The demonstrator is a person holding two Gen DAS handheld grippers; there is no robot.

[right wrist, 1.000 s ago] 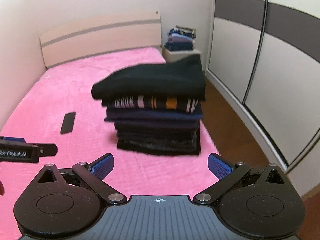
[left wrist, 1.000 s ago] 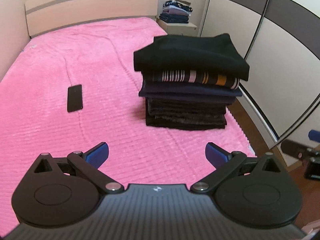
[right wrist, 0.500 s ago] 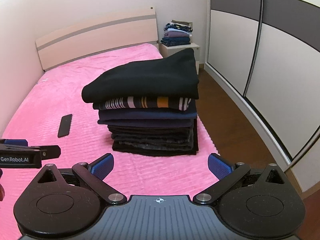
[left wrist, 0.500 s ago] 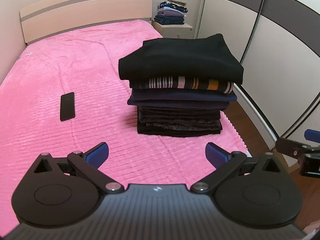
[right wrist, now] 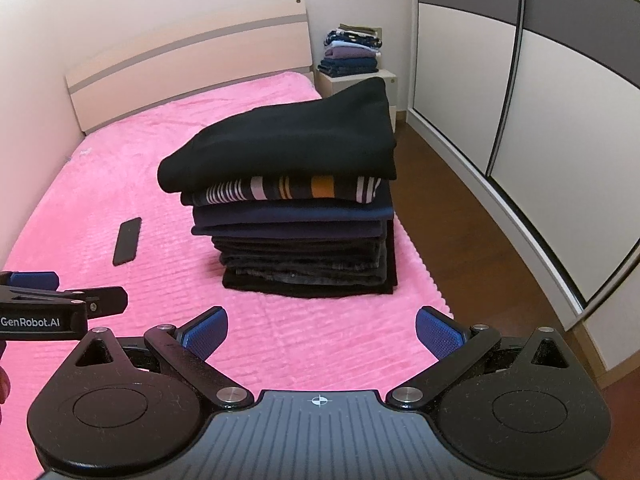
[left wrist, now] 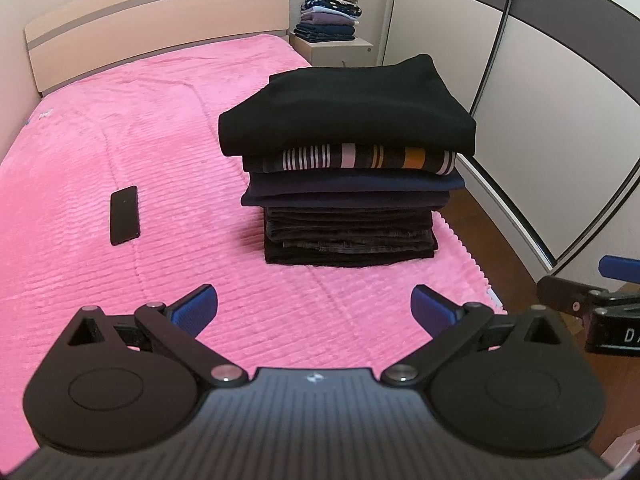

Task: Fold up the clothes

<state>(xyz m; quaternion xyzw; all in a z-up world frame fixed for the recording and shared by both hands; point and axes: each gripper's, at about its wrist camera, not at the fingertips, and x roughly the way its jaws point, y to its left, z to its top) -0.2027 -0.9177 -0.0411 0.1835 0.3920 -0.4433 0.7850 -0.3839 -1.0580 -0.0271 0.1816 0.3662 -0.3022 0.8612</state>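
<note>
A stack of folded clothes [left wrist: 348, 184] [right wrist: 296, 216] stands on the pink bedspread [left wrist: 120, 132] [right wrist: 120, 184] near the bed's right edge. On top lies a black garment [left wrist: 348, 116] [right wrist: 288, 148], under it a striped one [left wrist: 360, 158] [right wrist: 288, 190], then navy and dark layers. My left gripper [left wrist: 314, 306] hovers open over the bedspread in front of the stack, nothing between its blue pads. My right gripper [right wrist: 320, 330] is open too, held short of the stack and empty. Each gripper shows at the edge of the other's view.
A black phone [left wrist: 125, 214] [right wrist: 127, 241] lies flat on the bedspread left of the stack. A second pile of folded clothes [left wrist: 330, 18] [right wrist: 354, 50] sits on a nightstand [left wrist: 332, 46] beside the headboard. Wardrobe sliding doors [right wrist: 520, 100] line the right, with wooden floor [right wrist: 472, 216] between.
Both grippers have drawn back and risen a little from the stack, which now sits more central in each view. Both stay open and empty.
</note>
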